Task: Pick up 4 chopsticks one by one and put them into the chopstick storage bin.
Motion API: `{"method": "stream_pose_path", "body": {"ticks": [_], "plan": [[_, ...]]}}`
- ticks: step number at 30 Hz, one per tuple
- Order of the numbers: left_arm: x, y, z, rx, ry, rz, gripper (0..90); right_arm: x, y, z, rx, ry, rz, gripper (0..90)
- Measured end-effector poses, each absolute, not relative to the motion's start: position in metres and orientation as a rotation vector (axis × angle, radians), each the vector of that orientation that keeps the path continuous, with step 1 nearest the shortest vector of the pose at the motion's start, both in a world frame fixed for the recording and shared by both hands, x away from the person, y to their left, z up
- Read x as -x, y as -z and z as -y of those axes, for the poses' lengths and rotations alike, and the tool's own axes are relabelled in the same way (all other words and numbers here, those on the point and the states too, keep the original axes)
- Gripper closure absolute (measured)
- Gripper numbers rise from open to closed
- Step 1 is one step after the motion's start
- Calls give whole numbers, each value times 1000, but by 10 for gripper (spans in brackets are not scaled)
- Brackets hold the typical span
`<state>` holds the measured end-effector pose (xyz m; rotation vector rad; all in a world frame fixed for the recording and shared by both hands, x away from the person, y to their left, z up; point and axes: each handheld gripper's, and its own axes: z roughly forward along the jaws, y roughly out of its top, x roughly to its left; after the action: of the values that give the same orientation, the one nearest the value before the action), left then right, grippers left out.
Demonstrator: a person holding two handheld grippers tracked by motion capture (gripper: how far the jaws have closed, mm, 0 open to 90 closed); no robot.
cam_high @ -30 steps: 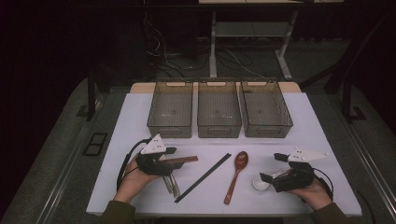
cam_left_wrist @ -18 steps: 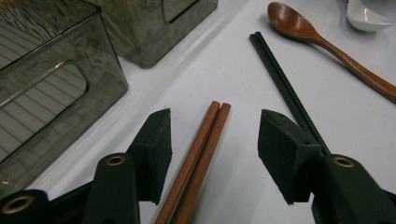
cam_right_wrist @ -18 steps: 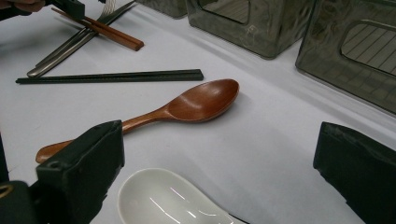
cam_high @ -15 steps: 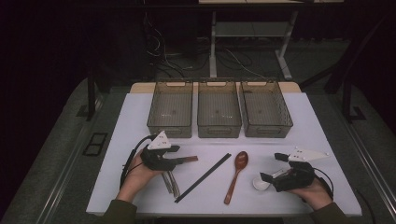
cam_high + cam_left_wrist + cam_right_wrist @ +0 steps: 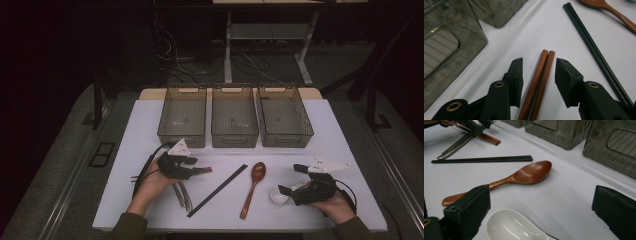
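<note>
Brown chopsticks (image 5: pixel 200 171) are seen from above under the left gripper (image 5: pixel 192 166). Between its closing, not yet touching jaws they lie (image 5: pixel 539 82) on the table (image 5: pixel 564 37). Wide-open right gripper (image 5: pixel 541 220) is poised over a white spoon (image 5: pixel 511 226).

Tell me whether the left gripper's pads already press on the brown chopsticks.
No, in the left gripper view the brown chopsticks lie between the pads with gaps either side.

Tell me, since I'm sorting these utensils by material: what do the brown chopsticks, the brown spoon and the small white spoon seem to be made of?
The pair of reddish-brown chopsticks between the left tongs looks like wood, with a smooth satin finish and faint grain. The brown wooden spoon looks like lacquered wood: warm streaks, soft sheen. The small white spoon looks like glazed ceramic, though glossy plastic is possible: it shows sharp bright reflections.
</note>
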<state>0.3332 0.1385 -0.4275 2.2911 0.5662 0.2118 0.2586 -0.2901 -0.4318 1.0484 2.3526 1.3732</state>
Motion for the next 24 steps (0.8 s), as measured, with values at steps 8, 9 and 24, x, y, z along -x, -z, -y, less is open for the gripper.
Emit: {"method": "stream_pose_path", "body": {"ticks": [8, 9, 24], "plan": [[-338, 435, -131, -2375, -186, -555, 606, -258, 432, 290, -1047, -1373, -2354, 18], [-338, 435, -131, -2375, -186, -555, 610, -258, 432, 290, -1045, -1373, -2354, 18], [-339, 439, -132, -2402, -154, -558, 632, -258, 432, 290, -1046, -1367, -2359, 17]]}}
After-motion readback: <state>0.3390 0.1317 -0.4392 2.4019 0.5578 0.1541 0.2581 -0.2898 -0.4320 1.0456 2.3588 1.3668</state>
